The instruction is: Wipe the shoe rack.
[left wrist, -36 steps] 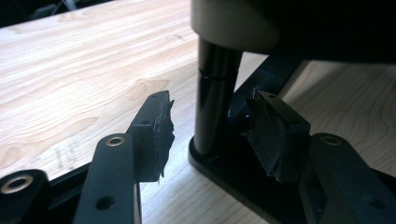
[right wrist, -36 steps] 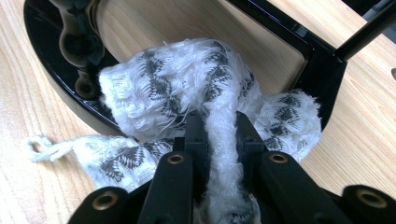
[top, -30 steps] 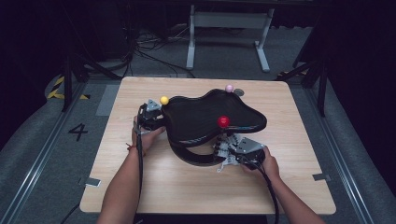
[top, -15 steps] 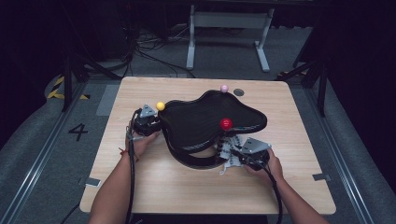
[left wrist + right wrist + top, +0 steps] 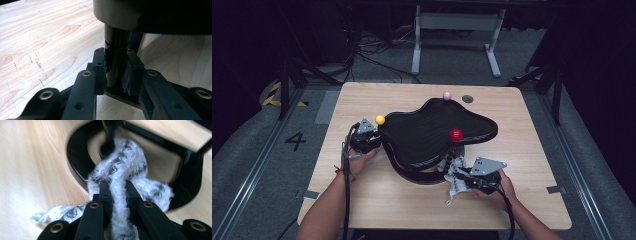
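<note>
- Black tray (image 5: pixel 432 132), with a wavy shape, stands on a black stand in the middle of the wood table (image 5: pixel 532 165).
- Its ring-shaped base (image 5: pixel 75 157) rests flat on the table under the tray.
- Left gripper (image 5: pixel 364 140) is at the left side of the tray, held by the left hand (image 5: pixel 357 160).
- Its jaws have just been closing, and now they squeeze a black post (image 5: pixel 115 60) of the stand from both sides.
- That post goes straight up from a foot on the table to the underside of the tray.
- Right gripper (image 5: pixel 457 177) is at the near right side of the tray, held by the right hand (image 5: pixel 494 187).
- Its jaws are clamped tight on a white and grey cloth (image 5: pixel 120 180).
- One end of the cloth hangs out of the jaws and lies against the base ring, and a loose end trails down onto the table.
- A red ball (image 5: pixel 456 134) lies on the right part of the tray.
- A yellow ball (image 5: pixel 380 120) sits at the tray's left edge, just beside the left gripper.
- A pink ball (image 5: pixel 447 95) sits at the far edge of the tray.
- A small dark round spot (image 5: pixel 467 99) is on the table just right of the pink ball.
</note>
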`<state>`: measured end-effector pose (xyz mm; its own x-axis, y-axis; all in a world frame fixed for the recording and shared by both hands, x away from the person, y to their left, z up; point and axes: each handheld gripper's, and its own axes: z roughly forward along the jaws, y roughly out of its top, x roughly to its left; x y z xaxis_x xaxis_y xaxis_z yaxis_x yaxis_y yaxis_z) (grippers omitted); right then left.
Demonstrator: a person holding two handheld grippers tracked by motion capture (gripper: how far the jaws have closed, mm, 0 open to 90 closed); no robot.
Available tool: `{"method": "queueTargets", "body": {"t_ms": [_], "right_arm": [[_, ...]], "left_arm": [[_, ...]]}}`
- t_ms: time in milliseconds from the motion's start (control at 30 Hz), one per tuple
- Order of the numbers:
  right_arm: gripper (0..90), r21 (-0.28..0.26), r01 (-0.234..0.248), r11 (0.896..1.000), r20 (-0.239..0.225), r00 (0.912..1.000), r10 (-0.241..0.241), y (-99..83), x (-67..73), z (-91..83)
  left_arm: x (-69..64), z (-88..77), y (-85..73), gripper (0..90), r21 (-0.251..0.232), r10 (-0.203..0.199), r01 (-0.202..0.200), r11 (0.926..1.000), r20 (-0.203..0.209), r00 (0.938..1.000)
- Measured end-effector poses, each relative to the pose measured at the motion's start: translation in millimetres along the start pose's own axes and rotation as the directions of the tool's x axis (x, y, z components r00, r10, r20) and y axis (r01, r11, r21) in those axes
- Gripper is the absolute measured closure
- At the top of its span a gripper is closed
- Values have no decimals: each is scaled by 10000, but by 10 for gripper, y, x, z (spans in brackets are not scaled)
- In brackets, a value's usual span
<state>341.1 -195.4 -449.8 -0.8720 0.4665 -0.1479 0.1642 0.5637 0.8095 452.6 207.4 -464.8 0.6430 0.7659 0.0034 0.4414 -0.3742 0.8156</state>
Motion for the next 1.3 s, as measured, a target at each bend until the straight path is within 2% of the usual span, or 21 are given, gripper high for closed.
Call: {"method": "queueTargets", "body": {"t_ms": [100, 233, 267, 300, 333, 400, 467, 533, 600, 667, 767, 933, 967, 1033, 1100, 1167, 1300], "right_arm": [[804, -688, -33, 9976, 55, 10000, 37, 105, 43, -103], [804, -1586, -176, 9872, 297, 9993, 226, 222, 44, -234], [804, -2036, -261, 9787, 271, 9991, 322, 267, 50, -292], [804, -2126, -244, 9768, 349, 9989, 325, 295, 59, -323], [804, -2295, -76, 9733, 513, 9985, 199, 328, 72, -363], [804, -2787, -122, 9603, 464, 9986, 261, 383, 95, -441], [804, -3003, 131, 9537, 774, 9969, 107, 451, 129, -512], [804, -3444, 107, 9388, 757, 9970, 164, 504, 151, -587], [802, -3495, 244, 9366, 909, 9958, 80, 536, 179, -621], [801, -3454, 259, 9381, 942, 9955, 73, 532, 195, -624], [801, -3159, 365, 9481, 912, 9958, -80, 488, 227, -565], [801, -2258, 296, 9737, 740, 9972, -132, 344, 243, -328], [801, -2072, 266, 9779, 716, 9974, -119, 305, 244, -272], [804, -1804, 178, 9834, 631, 9980, -64, 227, 254, -185], [803, -1248, 468, 9911, 601, 9974, -395, 175, 269, -102], [804, -1040, 583, 9929, 673, 9964, -515, 134, 304, -45], [804, -844, 572, 9948, 452, 9975, -535, 63, 307, -1]], "left_arm": [[-5, -8, -7, 744, -5, -63, 63, 10000, 28, 10000], [-25, -27, -27, 743, -76, 17, -17, 10000, 86, 10000], [-34, -30, -33, 743, -95, -51, 52, 9999, 96, 9999], [-28, -42, -35, 743, -39, 95, -95, 9999, 42, 9999], [-37, -45, -41, 743, -51, 7, -7, 10000, 86, 10000], [-43, -50, -45, 744, -66, 78, -77, 9999, 108, 9999], [-63, -55, -43, 744, 18, 51, -51, 10000, 78, 10000], [-74, -53, -34, 744, 52, 86, -86, 9999, -47, 10000], [-81, -52, -32, 745, 86, 62, -61, 9999, -101, 9999], [-89, -46, -32, 745, 34, -19, 19, 10000, -132, 9999], [-88, -45, -35, 745, 12, -45, 45, 10000, -119, 9999], [-86, -49, -40, 746, 10, -24, 24, 10000, -161, 9999], [-79, -50, -39, 746, 12, 88, -88, 10000, -175, 9998], [-77, -46, -50, 746, -91, -121, 120, 9999, -134, 9998], [-80, -48, -52, 746, -90, -113, 112, 9999, -138, 9998], [-74, -46, -54, 746, -128, -143, 141, 9998, -169, 9998], [-71, -56, -59, 746, -92, -88, 86, 9999, -135, 9999]]}}
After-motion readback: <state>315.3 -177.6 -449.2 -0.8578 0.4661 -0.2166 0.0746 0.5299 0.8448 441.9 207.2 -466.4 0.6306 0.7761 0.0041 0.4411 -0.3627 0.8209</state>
